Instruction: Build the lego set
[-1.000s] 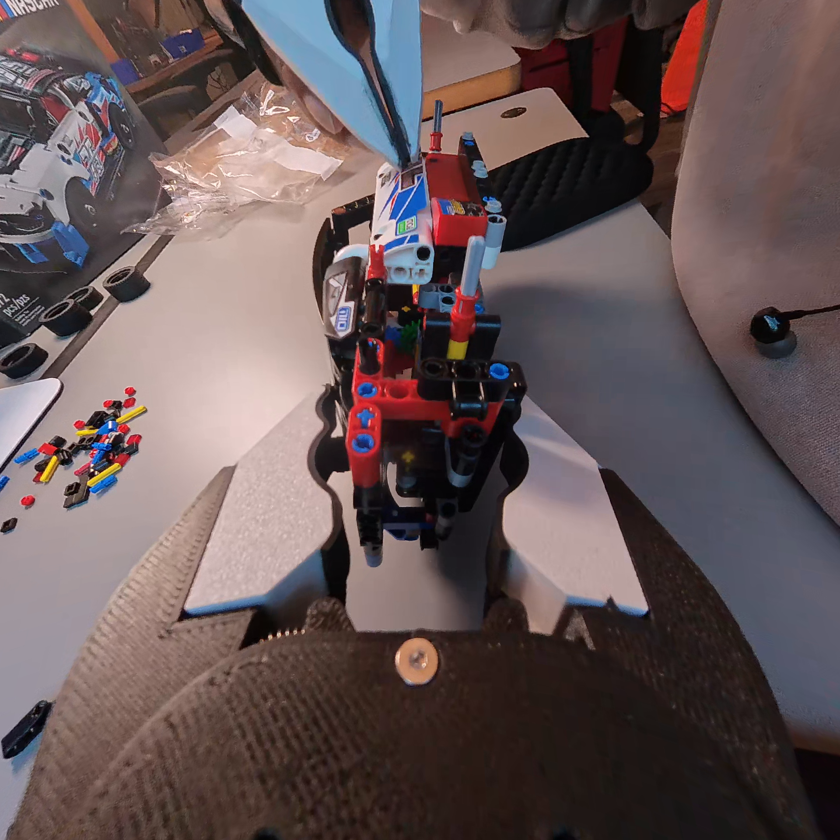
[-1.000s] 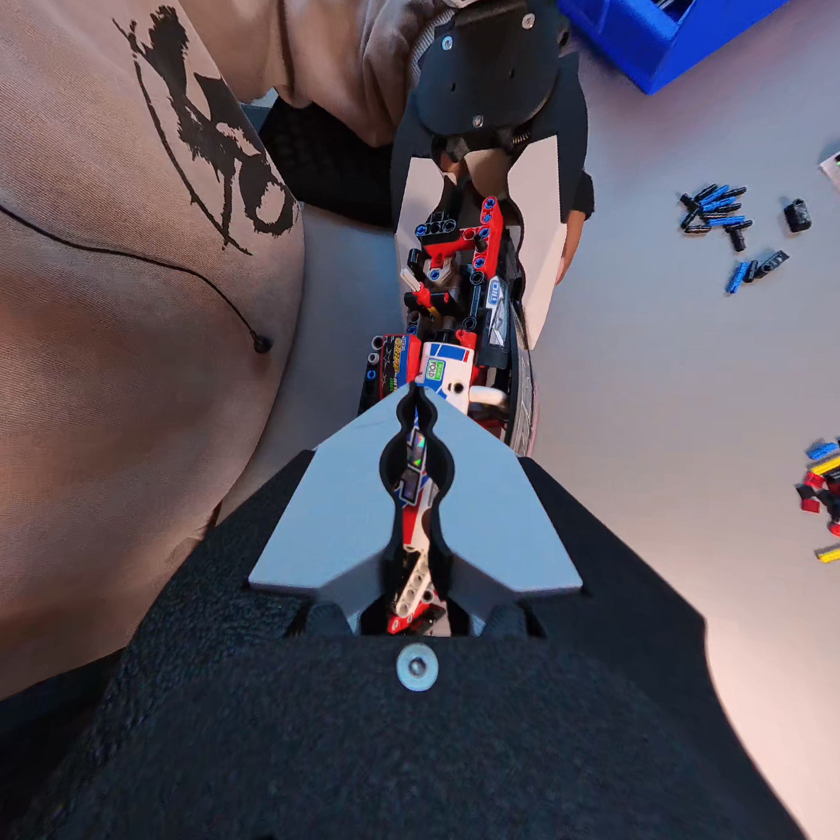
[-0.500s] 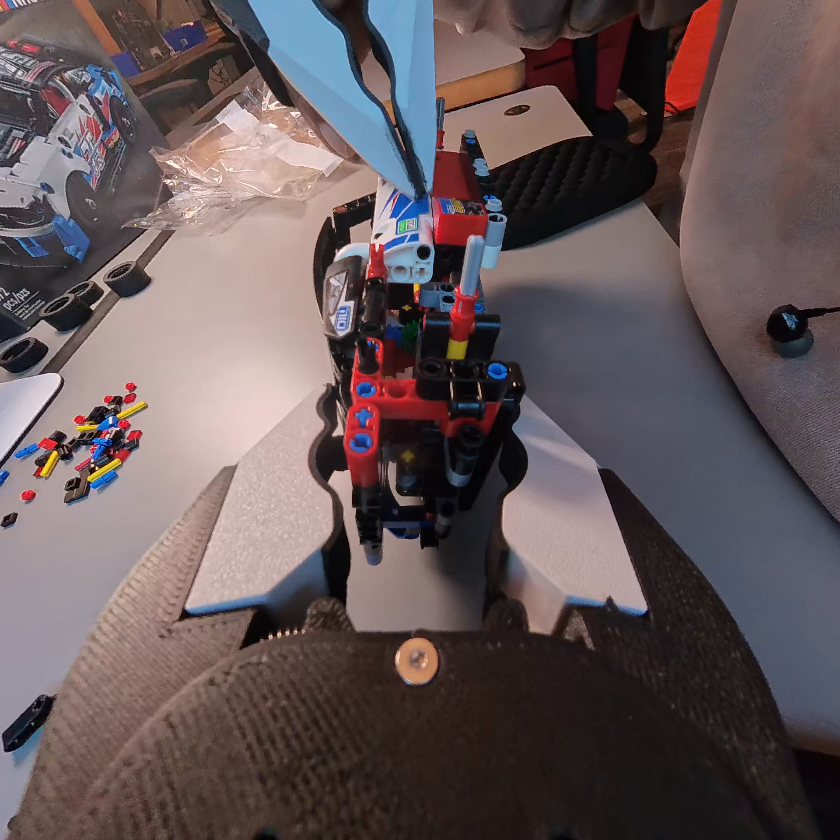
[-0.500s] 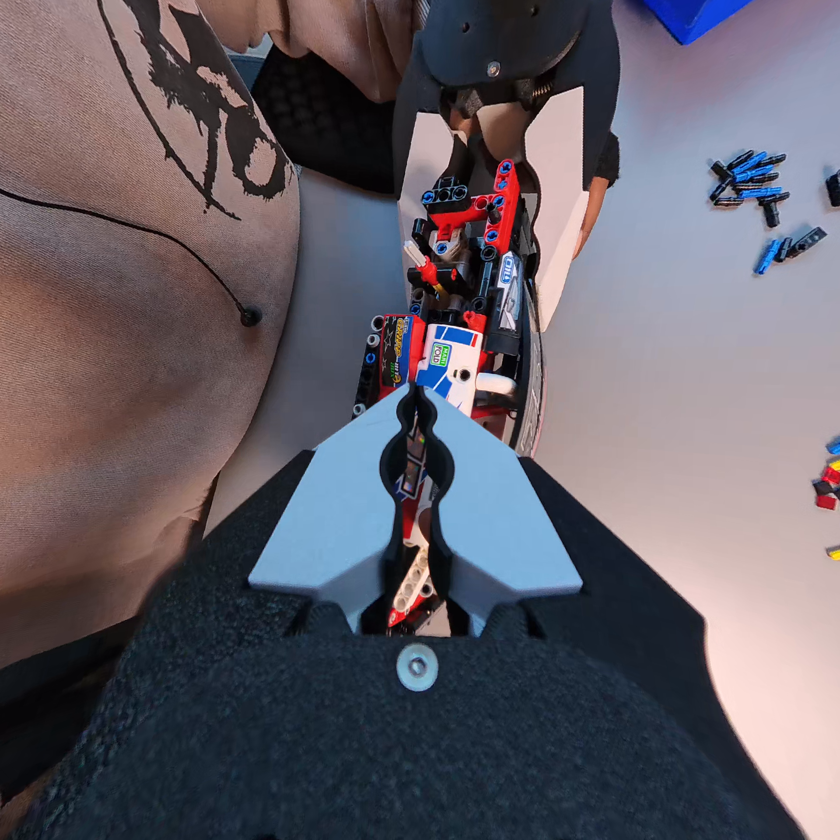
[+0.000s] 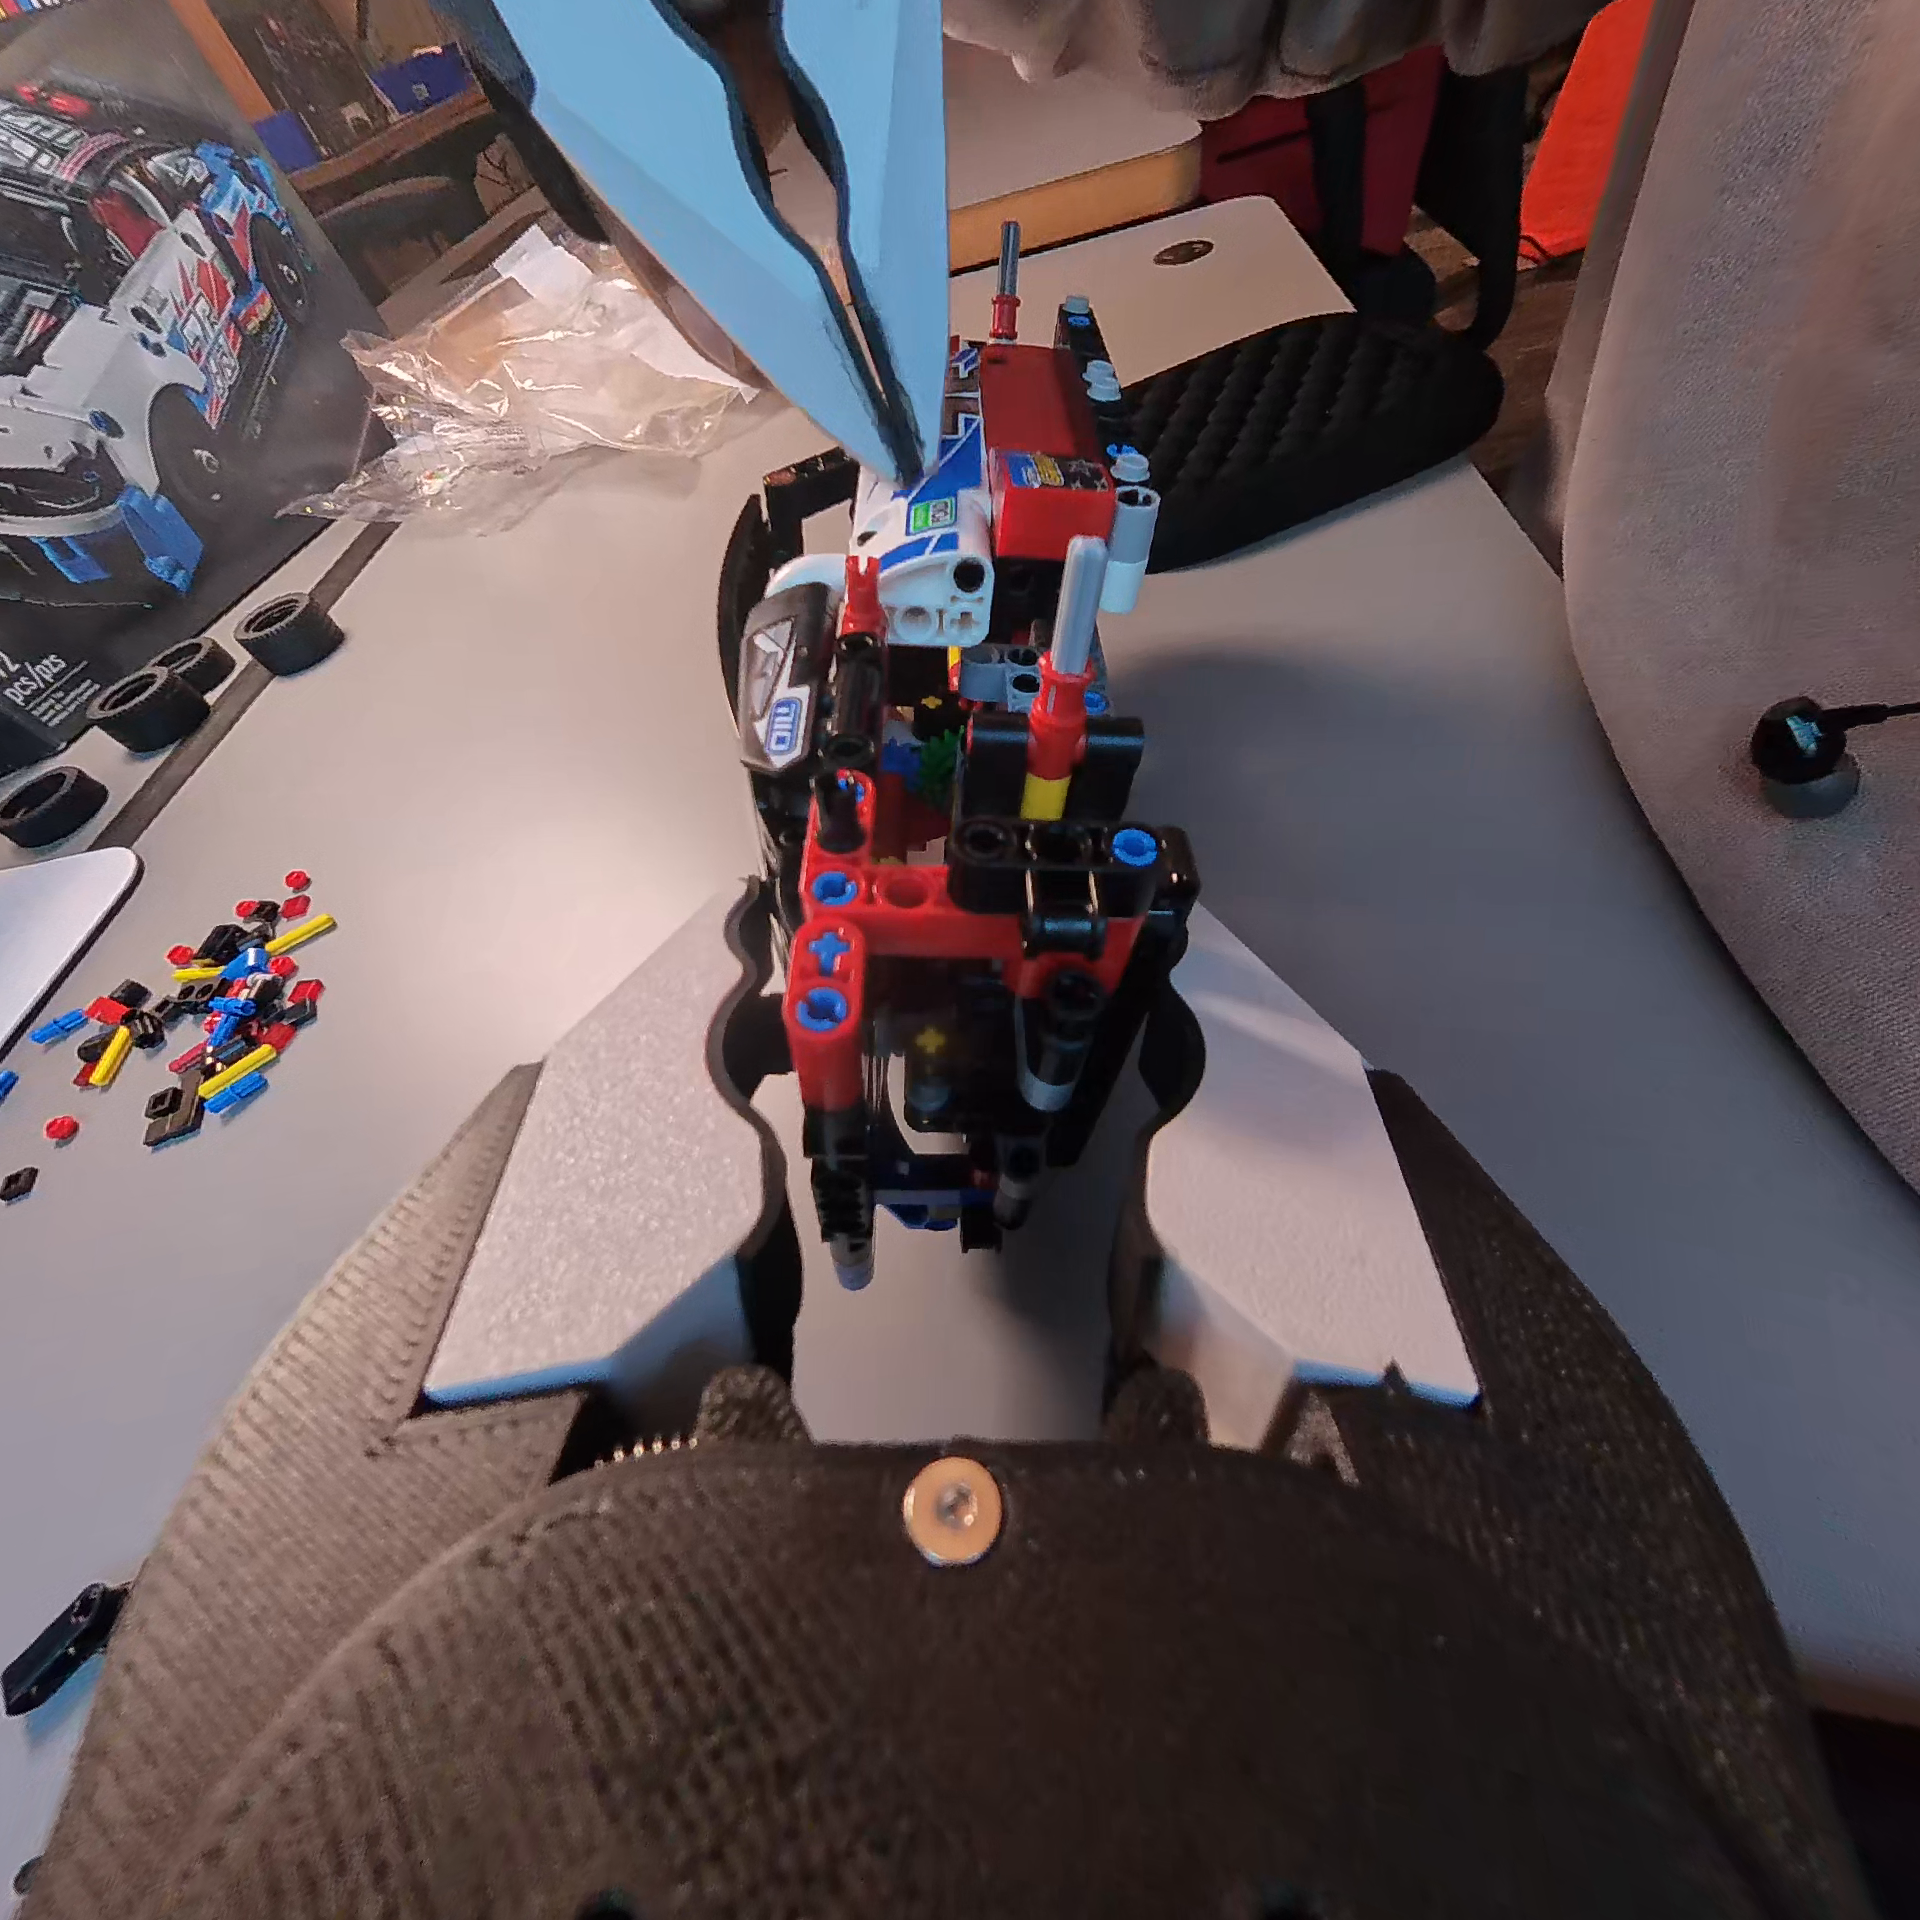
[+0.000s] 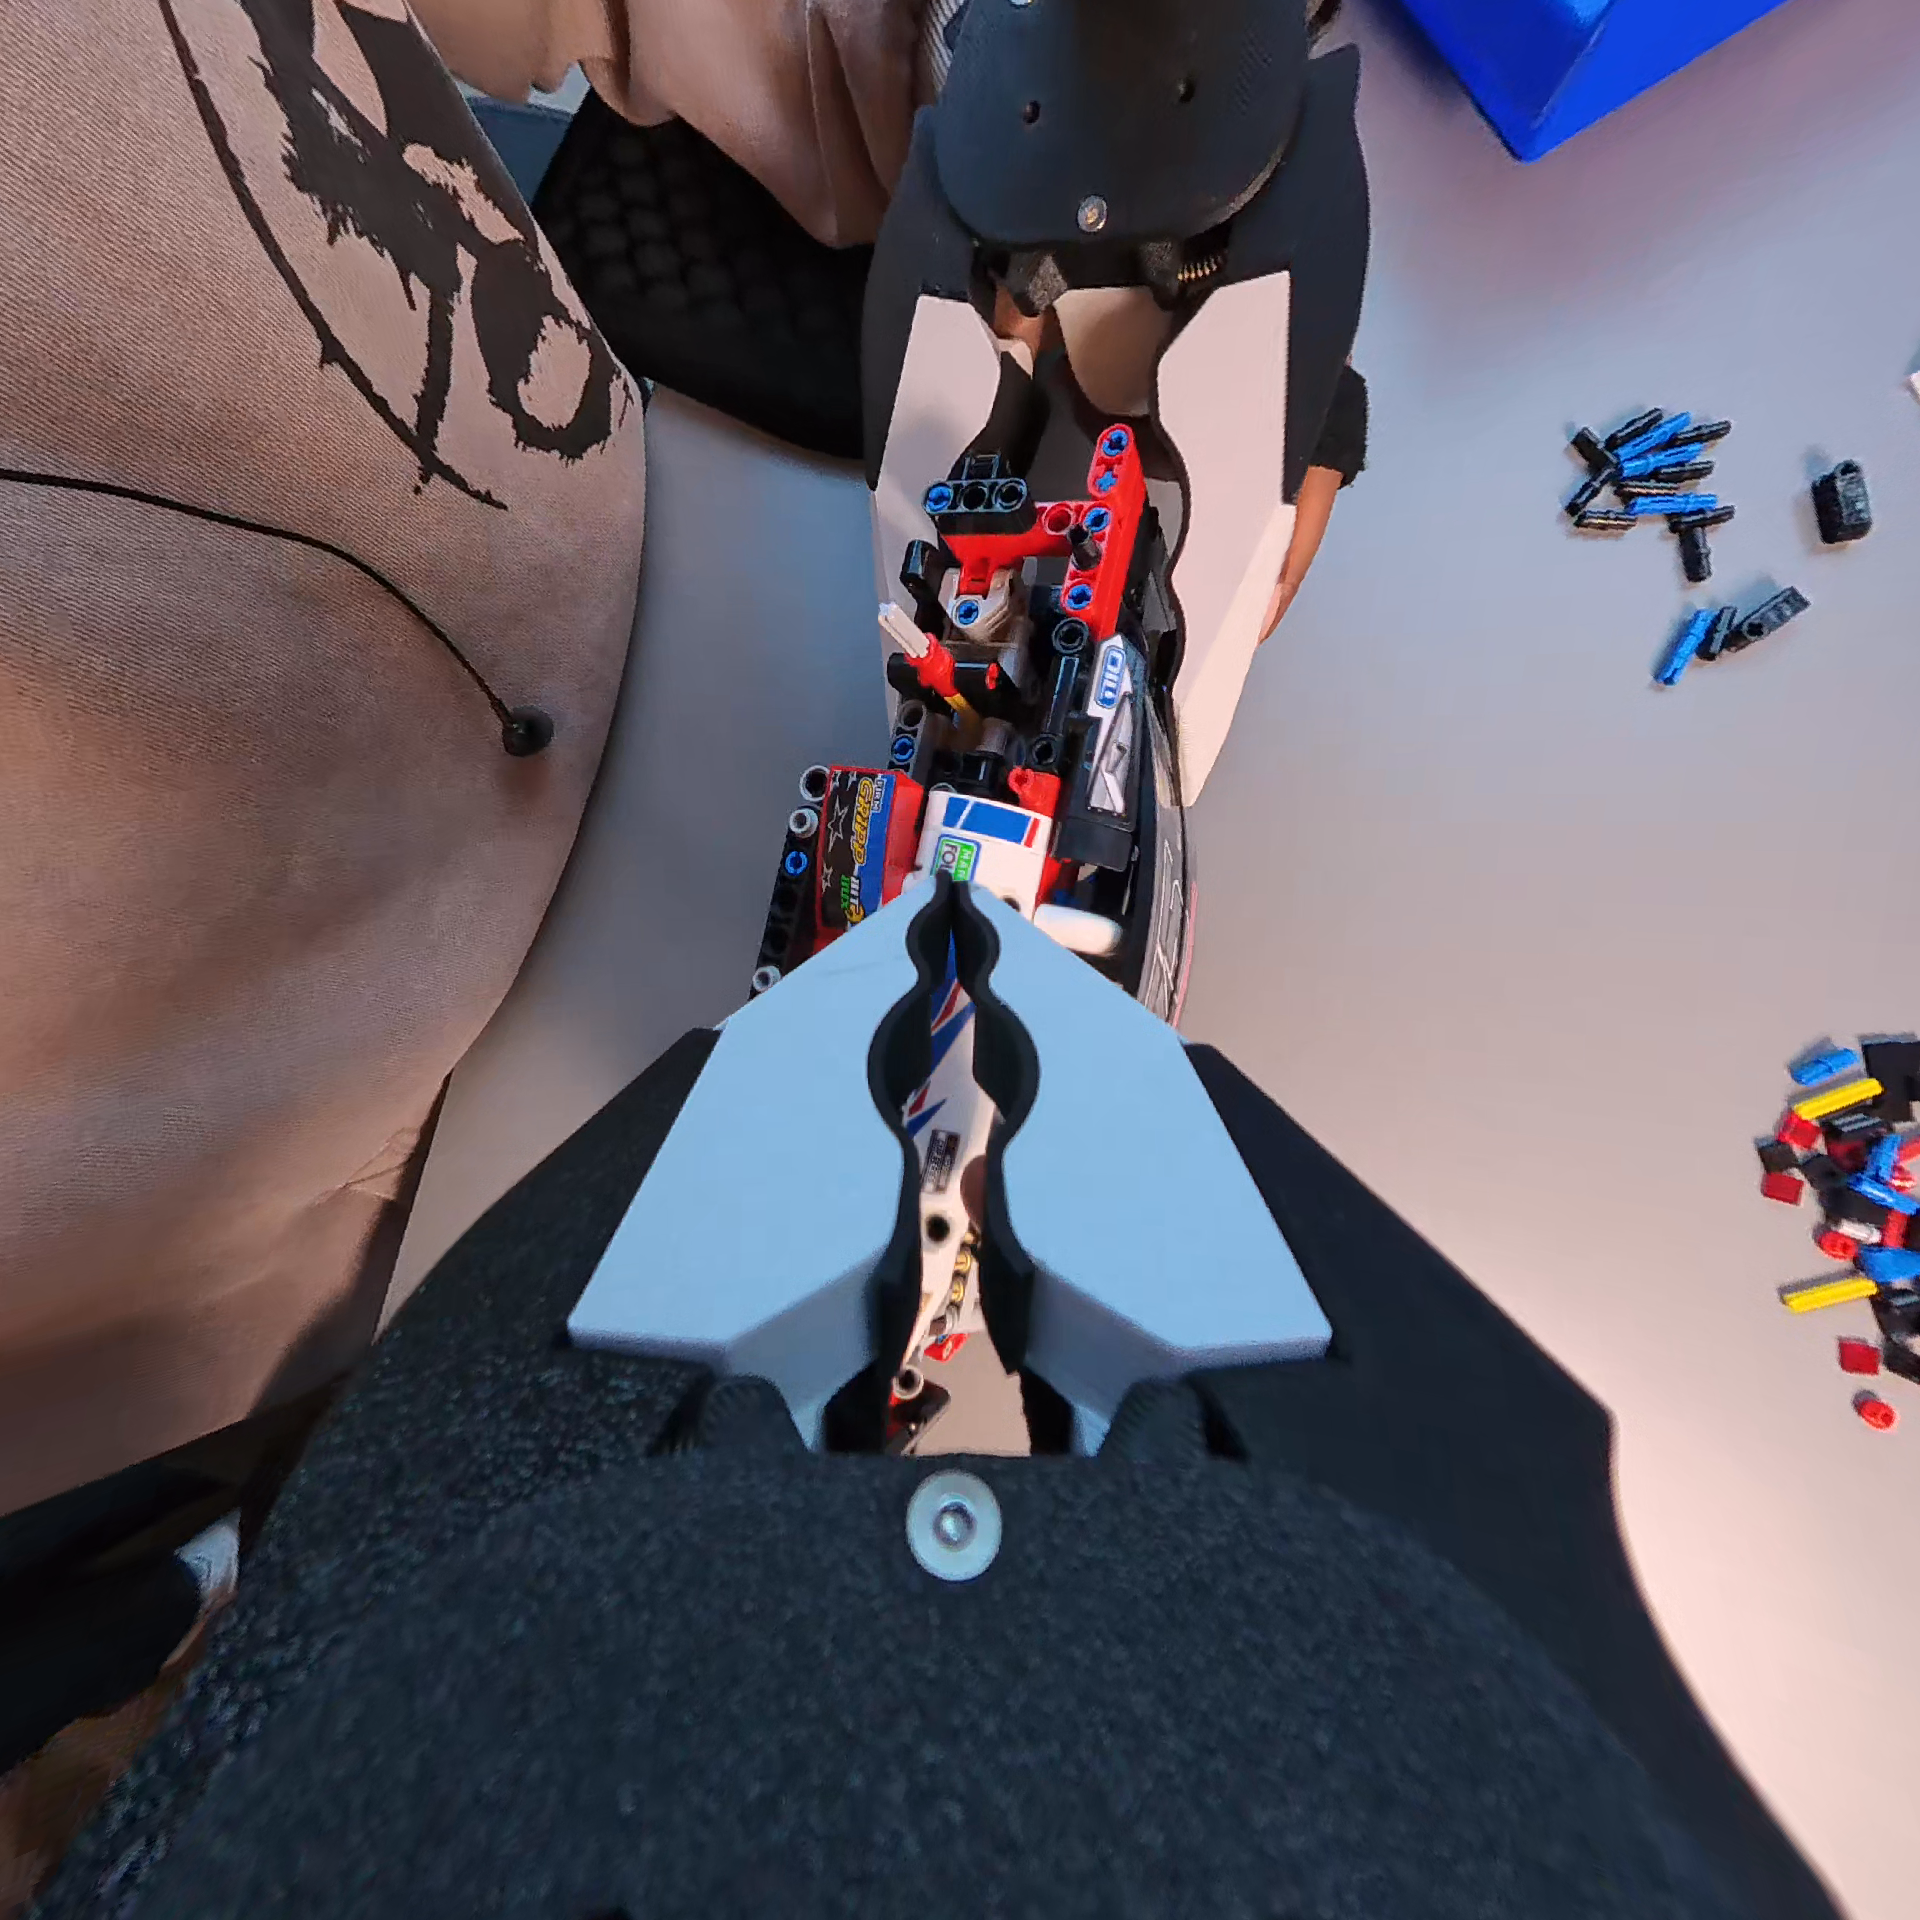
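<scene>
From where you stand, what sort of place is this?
Probably a hobby or workshop desk. A grey table holds loose Lego pieces, spare tyres, the set's box and an empty plastic bag; cluttered shelves stand behind.

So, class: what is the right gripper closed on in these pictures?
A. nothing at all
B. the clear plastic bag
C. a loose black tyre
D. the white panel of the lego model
D: in the right wrist view the right gripper has its fingers pinched onto the white panel of the lego model, while the left gripper grips the model's other end.
</scene>
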Action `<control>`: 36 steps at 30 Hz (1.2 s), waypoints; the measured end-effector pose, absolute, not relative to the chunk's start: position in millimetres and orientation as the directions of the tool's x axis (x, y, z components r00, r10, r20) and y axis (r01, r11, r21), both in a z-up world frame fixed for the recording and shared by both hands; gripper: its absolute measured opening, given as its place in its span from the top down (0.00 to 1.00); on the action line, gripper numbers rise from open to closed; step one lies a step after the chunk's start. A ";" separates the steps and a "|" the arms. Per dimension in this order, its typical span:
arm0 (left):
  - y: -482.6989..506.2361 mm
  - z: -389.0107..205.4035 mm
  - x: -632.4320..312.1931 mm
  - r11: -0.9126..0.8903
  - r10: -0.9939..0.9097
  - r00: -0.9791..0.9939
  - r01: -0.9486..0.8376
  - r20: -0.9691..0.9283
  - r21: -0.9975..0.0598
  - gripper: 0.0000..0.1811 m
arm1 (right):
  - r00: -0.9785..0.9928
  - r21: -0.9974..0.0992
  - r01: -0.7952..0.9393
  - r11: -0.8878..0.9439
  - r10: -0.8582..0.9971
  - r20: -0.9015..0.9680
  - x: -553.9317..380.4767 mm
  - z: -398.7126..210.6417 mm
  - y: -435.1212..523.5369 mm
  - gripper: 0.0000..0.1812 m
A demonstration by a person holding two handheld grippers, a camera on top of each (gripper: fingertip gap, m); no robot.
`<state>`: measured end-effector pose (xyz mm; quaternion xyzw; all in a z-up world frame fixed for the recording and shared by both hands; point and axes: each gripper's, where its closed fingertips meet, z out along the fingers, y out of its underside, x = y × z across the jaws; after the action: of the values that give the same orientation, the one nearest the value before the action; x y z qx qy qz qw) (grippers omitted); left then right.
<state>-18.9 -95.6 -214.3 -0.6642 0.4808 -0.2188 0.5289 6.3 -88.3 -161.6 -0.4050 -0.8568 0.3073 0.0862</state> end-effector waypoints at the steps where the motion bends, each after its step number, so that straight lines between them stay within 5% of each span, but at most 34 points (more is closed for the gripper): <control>1: -95.6 -214.3 -19.0 0.020 -0.870 0.442 -0.407 -0.216 -0.913 0.62 | -0.664 -0.591 0.639 0.492 0.741 -0.100 6.5 -162.8 -89.5 1.00; 18: -92.6 -214.1 -20.7 -0.030 -0.867 0.469 -0.386 -0.168 -0.922 0.62 | -0.615 -0.570 0.647 0.506 0.788 0.002 9.6 -163.0 -77.7 0.99; 36: -93.5 -214.4 -21.7 -0.026 -0.864 0.470 -0.397 -0.179 -0.918 0.63 | -0.519 -0.560 0.736 0.379 0.848 -0.108 16.7 -164.8 -74.4 0.94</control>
<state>-21.7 -93.5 -214.4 -0.6802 0.4634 -0.2237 0.5221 16.7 -74.4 -164.8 -0.4805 -0.8245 0.2821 0.0990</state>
